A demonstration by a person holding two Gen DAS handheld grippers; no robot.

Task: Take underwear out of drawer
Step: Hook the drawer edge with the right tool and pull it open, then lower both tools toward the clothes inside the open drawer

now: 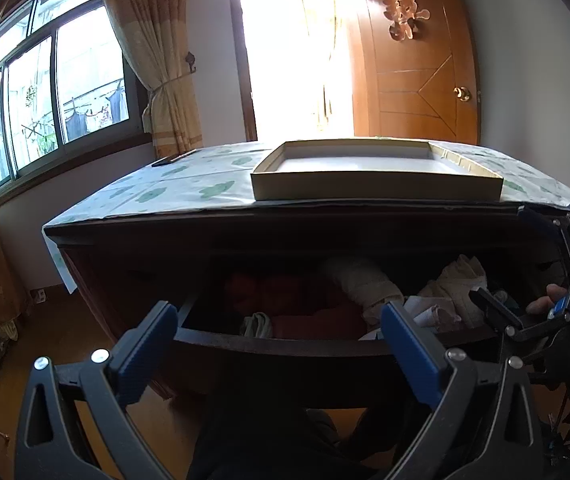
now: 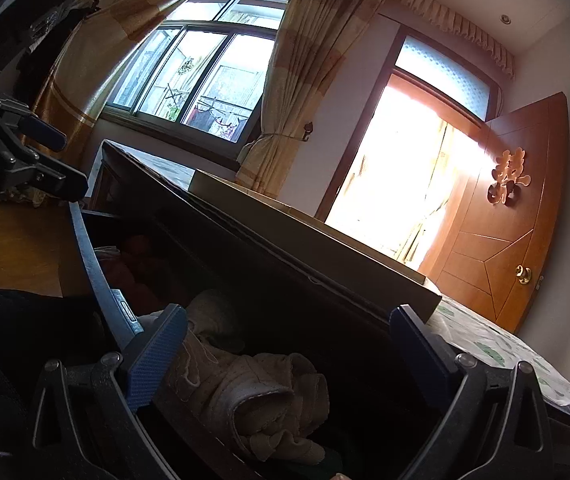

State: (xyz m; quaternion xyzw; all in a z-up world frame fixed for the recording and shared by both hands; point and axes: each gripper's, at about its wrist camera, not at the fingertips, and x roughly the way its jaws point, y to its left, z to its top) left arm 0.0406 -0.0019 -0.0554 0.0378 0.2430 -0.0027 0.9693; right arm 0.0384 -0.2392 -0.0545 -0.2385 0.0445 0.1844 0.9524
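Beige underwear [image 2: 245,392] bunched in the right end of the open drawer [image 1: 285,346], lying between the spread fingers of the right gripper [image 2: 285,344], not yet pinched. Same bundle visible from the left wrist at [image 1: 457,284], beside a pale roll [image 1: 365,284] and dark red clothes [image 1: 285,296] further left.

Right gripper tilted down into the drawer, fingers wide apart and empty. Left gripper [image 1: 281,332] hovering just outside the drawer front, fingers also wide open, holding nothing.

Step in hand, by judgement: closing on the beige bundle. Best done by lowering a little further so both fingers straddle the thick folded ridge rather than a loose frilled edge, then closing fully before lifting. Straight up and back toward the person, to clear the dark edge of the chest top overhanging the drawer. Risk of dragging neighbouring cloth along if the pinch goes too deep; risk of the piece unrolling and slipping if only 1 thin layer is caught.

Above, a shallow box lid [image 1: 377,176] on the patterned cloth [image 1: 189,188] covering the chest top, a likely place to drop the piece.
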